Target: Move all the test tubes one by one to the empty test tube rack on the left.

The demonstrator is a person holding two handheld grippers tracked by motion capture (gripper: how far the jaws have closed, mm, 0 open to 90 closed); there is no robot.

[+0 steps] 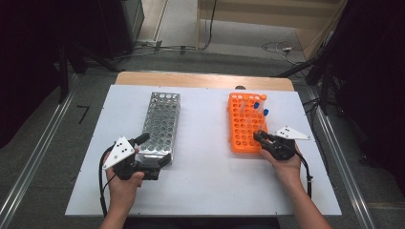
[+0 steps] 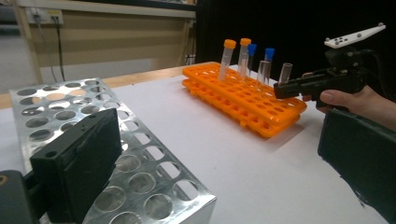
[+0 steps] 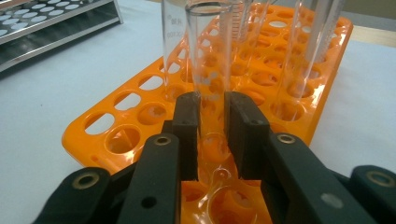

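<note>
An orange tube rack (image 1: 241,129) (image 2: 243,98) (image 3: 121,126) lies right of centre on the white table. My right gripper (image 1: 258,136) (image 2: 280,89) (image 3: 212,135) is at the rack's near right corner, shut on a clear uncapped tube (image 3: 210,70) (image 2: 285,72) that stands upright in a hole. Farther back in the rack stand two orange-capped tubes (image 2: 229,56) and two blue-capped tubes (image 1: 256,105) (image 2: 268,58). A perforated metal rack (image 1: 162,119) (image 2: 60,100) lies to the left, holding no tubes. My left gripper (image 1: 153,150) (image 2: 215,135) hangs open at its near end, nothing gripped.
The white tabletop (image 1: 205,167) has bare room between the two racks and in front of them. A wooden strip (image 1: 200,80) runs along its far edge. Cables (image 1: 277,46) lie on the floor beyond, and metal rails (image 1: 33,157) flank the table.
</note>
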